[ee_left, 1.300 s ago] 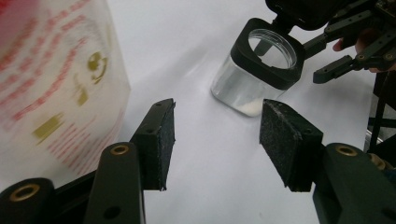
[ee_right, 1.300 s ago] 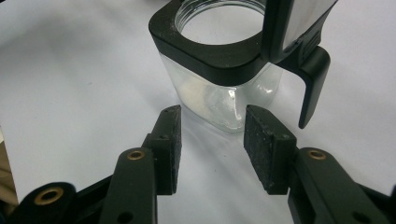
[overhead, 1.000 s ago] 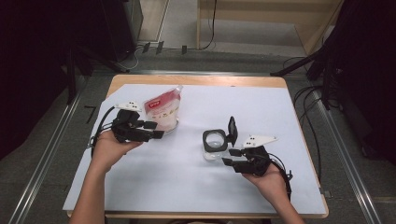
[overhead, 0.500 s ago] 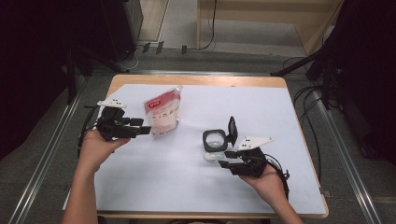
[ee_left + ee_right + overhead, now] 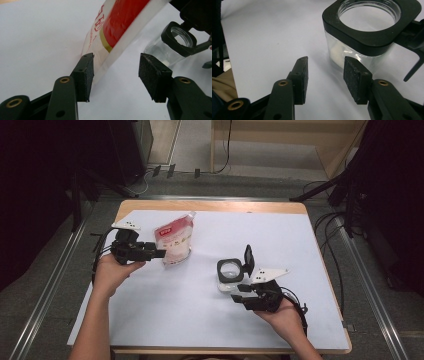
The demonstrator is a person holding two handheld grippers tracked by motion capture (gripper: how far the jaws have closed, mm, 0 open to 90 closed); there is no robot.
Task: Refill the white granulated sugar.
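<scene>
1. Dark floor, black stands and loose cables ring the wooden table [image 5: 210,206], whose top is covered by a white sheet [image 5: 165,315]; pale timber furniture stands beyond its far edge.

2. Since a second ago I see my left gripper [image 5: 159,253] has drawn back from the red-and-white pouch [image 5: 175,239]. Then its jaws sat right against the pouch's near side; now the hand sits farther out toward the table's left edge, with only the jaw tips at the pouch's lower corner.

3. In the left gripper view [image 5: 115,75] the jaws stand spread. The pouch [image 5: 117,25] rises just ahead, its clear sealed edge running down between the pads and lying close against the left pad [image 5: 86,75]; I cannot tell whether they touch. The right pad stands clear of it, so nothing is pinched.

4. My right gripper [image 5: 235,290] sits where it was, low on the sheet, and the clear jar [image 5: 230,272] has not shifted either.

5. In the right gripper view [image 5: 325,80] the jaws are spread with bare sheet between them. The jar [image 5: 352,53], with its black square collar and hinged lid [image 5: 248,257] flipped up, stands just ahead and to the right of the right pad [image 5: 353,80], very near it, not gripped.

6. The jar lies well apart from the left gripper, far off ahead of its right jaw.
</scene>
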